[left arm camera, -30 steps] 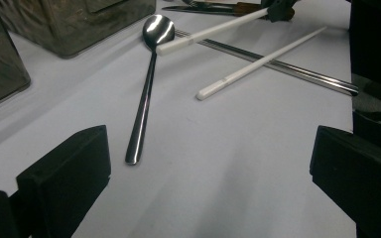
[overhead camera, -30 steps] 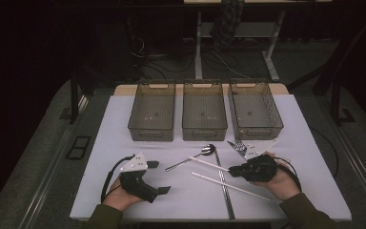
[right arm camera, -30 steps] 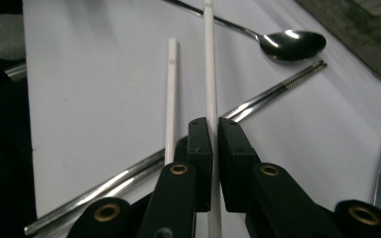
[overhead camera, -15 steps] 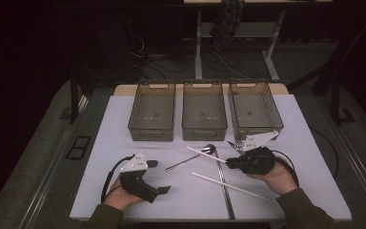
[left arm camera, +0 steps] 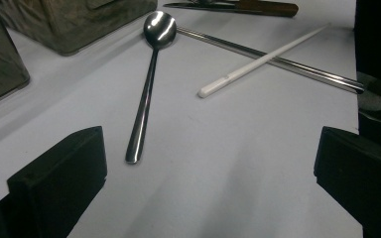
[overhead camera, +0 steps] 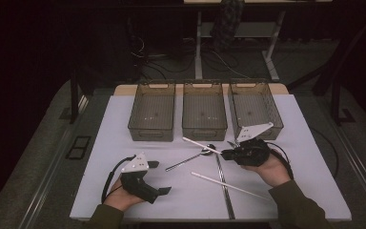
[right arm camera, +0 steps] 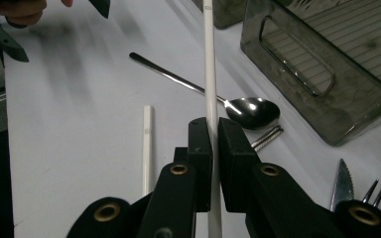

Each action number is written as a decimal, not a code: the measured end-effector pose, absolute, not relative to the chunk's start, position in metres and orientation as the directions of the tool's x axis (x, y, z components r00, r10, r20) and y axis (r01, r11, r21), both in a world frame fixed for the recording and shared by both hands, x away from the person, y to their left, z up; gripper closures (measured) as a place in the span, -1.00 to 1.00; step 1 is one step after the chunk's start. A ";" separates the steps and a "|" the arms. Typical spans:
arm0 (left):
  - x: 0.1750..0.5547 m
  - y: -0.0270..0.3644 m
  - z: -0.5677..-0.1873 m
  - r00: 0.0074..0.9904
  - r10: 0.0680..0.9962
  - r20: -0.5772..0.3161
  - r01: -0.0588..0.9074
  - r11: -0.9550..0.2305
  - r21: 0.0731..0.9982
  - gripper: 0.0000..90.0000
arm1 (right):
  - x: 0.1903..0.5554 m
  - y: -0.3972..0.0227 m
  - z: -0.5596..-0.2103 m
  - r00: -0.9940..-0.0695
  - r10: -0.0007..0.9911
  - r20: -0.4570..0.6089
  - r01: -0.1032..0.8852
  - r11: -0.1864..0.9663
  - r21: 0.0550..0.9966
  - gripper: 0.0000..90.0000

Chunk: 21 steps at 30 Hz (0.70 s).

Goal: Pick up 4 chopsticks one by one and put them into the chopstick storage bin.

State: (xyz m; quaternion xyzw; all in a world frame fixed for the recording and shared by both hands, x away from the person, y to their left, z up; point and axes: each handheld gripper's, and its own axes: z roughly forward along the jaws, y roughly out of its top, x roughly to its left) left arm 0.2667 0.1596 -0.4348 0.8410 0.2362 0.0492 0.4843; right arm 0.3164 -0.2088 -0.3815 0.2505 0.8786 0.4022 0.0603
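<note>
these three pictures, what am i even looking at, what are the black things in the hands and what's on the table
A person sits at a white table with a hand-held two-jaw tool in each hand. The high view looks down from above. The other two pictures come from small cameras riding on each tool, looking along its black jaws.

The right tool is shut on a white chopstick, lifted off the table. The left tool is open and holds nothing.

On the table lie a spoon, a second white chopstick, a metal chopstick, a knife and a fork. Behind them stand three empty grey bins.
</note>
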 end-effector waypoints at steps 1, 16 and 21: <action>0.267 0.160 -0.435 0.884 0.445 -0.146 0.349 -0.419 0.838 -1.00 | 0.318 -0.207 -0.380 -0.866 0.492 0.093 0.392 0.550 0.737 0.88; 0.266 0.159 -0.435 0.885 0.442 -0.148 0.350 -0.420 0.838 -1.00 | 0.341 -0.179 -0.359 -0.848 0.522 0.095 0.417 0.545 0.728 0.88; 0.266 0.158 -0.435 0.886 0.440 -0.147 0.349 -0.422 0.837 -1.00 | 0.351 -0.166 -0.352 -0.841 0.534 0.092 0.424 0.544 0.724 0.88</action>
